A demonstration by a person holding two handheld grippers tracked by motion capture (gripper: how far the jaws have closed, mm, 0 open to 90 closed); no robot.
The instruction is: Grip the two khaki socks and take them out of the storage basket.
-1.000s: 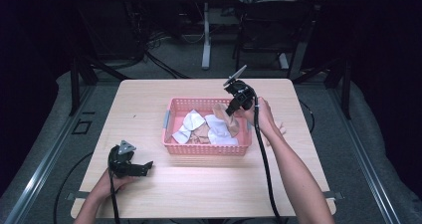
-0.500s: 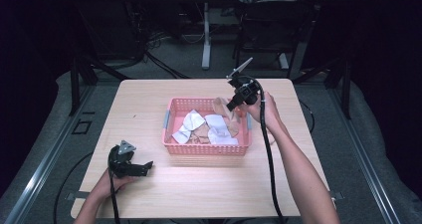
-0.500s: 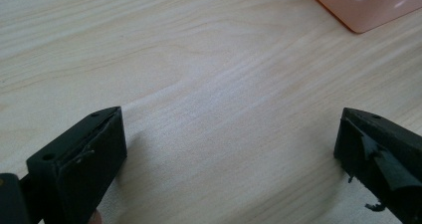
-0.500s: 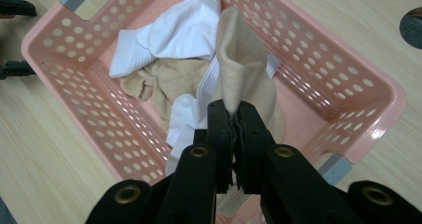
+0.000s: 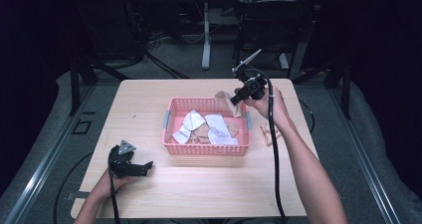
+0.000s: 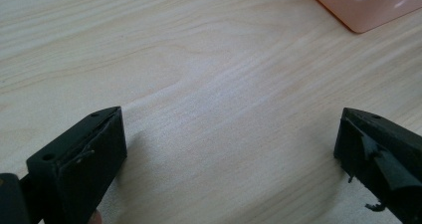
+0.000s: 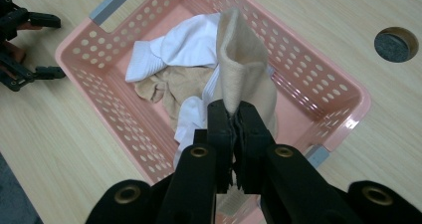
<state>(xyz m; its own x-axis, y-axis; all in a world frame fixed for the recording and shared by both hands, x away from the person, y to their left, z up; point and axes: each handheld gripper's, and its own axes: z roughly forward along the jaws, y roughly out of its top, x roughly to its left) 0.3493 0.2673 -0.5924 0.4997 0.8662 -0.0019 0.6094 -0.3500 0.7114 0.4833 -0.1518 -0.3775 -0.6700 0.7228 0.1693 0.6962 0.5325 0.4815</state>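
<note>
The basket (image 7: 107, 102) is salmon pink, its walls pierced with rows of small round holes, and its handles (image 7: 115, 2) are grey. Inside lie white socks (image 7: 184, 47) and beige socks (image 7: 171, 87), all plain. The sock (image 7: 244, 72) pinched in the right gripper (image 7: 234, 117) is beige too. Another beige sock (image 5: 268, 133) lies on the table (image 5: 149, 104), which is pale wood with a fine grain. Both grippers are black; the left gripper (image 5: 142, 168) bears a grey plate.

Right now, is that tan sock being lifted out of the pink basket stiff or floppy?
Probably floppy: the tan sock folds and droops from the right gripper. It looks light, since a pinch on one edge holds it. Likely not slippery, being knit cloth.
</note>
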